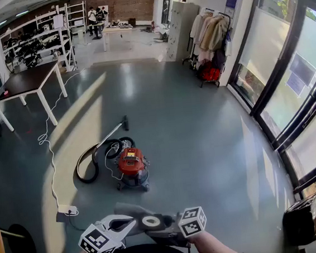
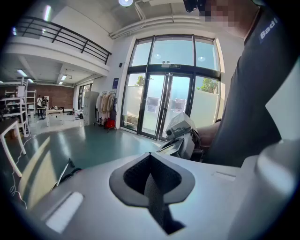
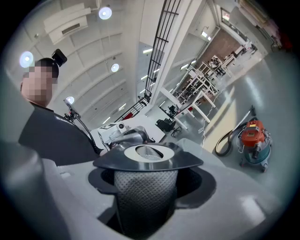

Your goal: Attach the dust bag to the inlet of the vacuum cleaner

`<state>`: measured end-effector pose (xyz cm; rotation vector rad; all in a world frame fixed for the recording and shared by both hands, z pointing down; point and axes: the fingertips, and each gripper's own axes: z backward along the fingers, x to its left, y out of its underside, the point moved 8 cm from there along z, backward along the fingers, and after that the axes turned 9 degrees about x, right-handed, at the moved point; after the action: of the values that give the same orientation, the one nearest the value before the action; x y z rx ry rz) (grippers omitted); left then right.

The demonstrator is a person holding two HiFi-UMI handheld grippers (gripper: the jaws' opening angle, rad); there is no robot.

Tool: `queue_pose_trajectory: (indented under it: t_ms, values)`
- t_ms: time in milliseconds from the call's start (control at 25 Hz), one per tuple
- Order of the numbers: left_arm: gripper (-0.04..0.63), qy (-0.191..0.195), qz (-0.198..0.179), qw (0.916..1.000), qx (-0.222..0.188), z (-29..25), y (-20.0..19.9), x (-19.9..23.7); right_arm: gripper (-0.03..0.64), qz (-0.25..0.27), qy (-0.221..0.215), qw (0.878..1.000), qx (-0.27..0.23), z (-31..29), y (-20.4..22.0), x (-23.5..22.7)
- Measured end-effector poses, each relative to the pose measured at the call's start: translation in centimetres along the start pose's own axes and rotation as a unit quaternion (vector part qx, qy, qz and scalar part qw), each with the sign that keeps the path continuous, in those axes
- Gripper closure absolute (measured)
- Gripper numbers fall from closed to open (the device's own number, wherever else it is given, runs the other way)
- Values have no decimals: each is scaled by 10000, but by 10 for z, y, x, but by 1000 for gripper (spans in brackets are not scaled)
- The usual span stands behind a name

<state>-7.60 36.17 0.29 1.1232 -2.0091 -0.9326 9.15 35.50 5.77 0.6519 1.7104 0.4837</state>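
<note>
The red and teal vacuum cleaner (image 1: 132, 165) stands on the floor ahead, its black hose (image 1: 89, 165) coiled to its left. Well short of it, close to my body, both grippers hold the grey dust bag (image 1: 151, 221) with its dark collar and white ring. My left gripper (image 1: 126, 222) is shut on a thin edge of the bag fabric (image 2: 154, 199). My right gripper (image 1: 171, 227) is closed round the mesh neck (image 3: 145, 192) just under the collar (image 3: 147, 157). In the right gripper view the vacuum (image 3: 253, 140) sits far off to the right.
A white power strip (image 1: 68, 210) and its cable lie on the floor left of the vacuum. A dark table (image 1: 27, 81) stands at the far left and a coat rack (image 1: 210, 36) at the far right. A glass wall (image 1: 299, 80) runs along the right. A black bag (image 1: 305, 220) lies near it.
</note>
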Motion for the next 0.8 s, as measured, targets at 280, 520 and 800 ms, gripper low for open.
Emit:
queue_pose_trajectory:
  t_ms: [280,520,800]
  values:
    - [578,-100,23,9999,-1,-17,-11,-7,327,40,-75,9999,66,20,-2,-6]
    - [578,-239,90,9997,2,-31,-18,-19,327,93,-208,9997,96,37,2,-9]
    - [578,-460,193,9987,-71,-46,-22,-28,314,146,-502,9986,95,52,8,-15]
